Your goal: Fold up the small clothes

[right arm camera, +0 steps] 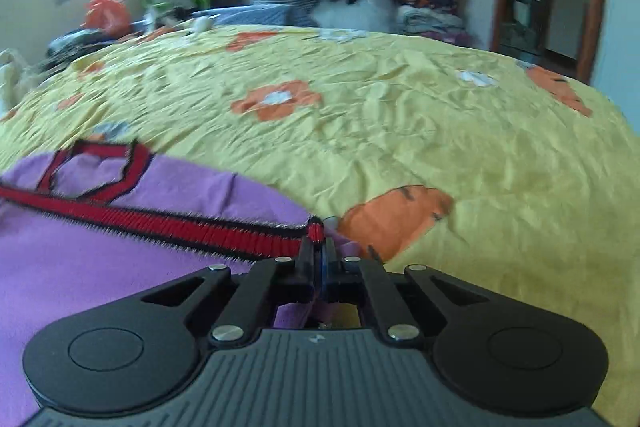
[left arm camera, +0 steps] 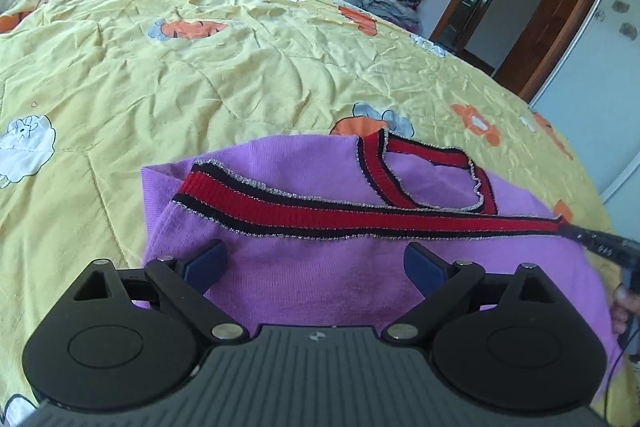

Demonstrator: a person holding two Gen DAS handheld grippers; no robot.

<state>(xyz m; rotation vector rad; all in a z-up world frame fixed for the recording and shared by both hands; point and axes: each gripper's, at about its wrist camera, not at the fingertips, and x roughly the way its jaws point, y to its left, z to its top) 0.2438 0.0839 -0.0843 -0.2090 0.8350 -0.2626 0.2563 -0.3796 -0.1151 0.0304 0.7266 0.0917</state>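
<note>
Bed (left arm camera: 200, 75): right gripper (right arm camera: 319, 247) pinching sweater (right arm camera: 80, 267).

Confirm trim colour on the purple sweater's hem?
Red ribbed band edged in black with silvery glitter thread, on the purple sweater. Clearest in the left wrist view.

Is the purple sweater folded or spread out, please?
Partly folded: the purple sweater has its red-striped hem doubled up to the neckline, pinched by the right gripper.

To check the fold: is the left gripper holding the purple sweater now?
No, the left gripper is open, its fingers spread wide above the purple sweater, while the right gripper pinches the red band.
</note>
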